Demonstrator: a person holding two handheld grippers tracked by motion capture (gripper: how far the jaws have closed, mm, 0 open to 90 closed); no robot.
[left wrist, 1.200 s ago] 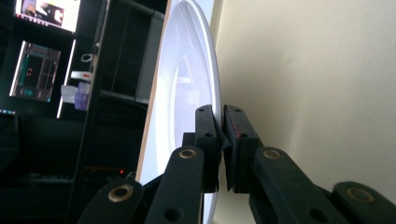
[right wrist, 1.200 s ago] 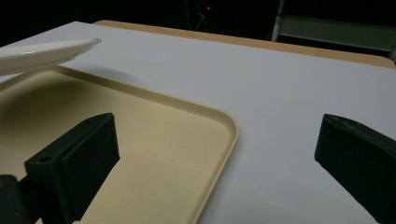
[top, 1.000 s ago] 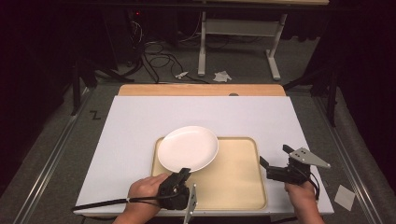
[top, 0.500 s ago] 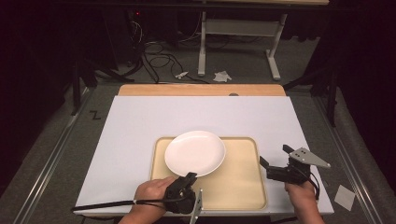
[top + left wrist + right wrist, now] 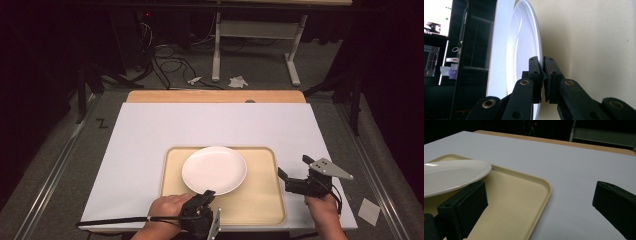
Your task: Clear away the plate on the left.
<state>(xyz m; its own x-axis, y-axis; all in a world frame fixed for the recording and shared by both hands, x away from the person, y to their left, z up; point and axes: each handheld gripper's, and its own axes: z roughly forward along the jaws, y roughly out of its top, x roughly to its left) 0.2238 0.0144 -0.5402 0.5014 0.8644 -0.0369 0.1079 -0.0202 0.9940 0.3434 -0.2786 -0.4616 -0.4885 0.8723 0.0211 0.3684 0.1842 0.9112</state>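
Note:
A round white plate sits over the beige tray on the white table. My left gripper is shut on the plate's near rim, and the left gripper view shows both jaws pinching that rim of the plate edge-on, with the tray behind it. My right gripper stands open to the right of the tray, with nothing between its fingers. In the right gripper view the plate hangs over the tray at the left.
A white sheet covers the table, with a wooden strip along its far edge. Beyond it are cables and a desk frame on the grey floor. A paper scrap lies at the right.
The plate has moved to the right over the tray, carried by my left gripper. The right gripper has stayed where it was.

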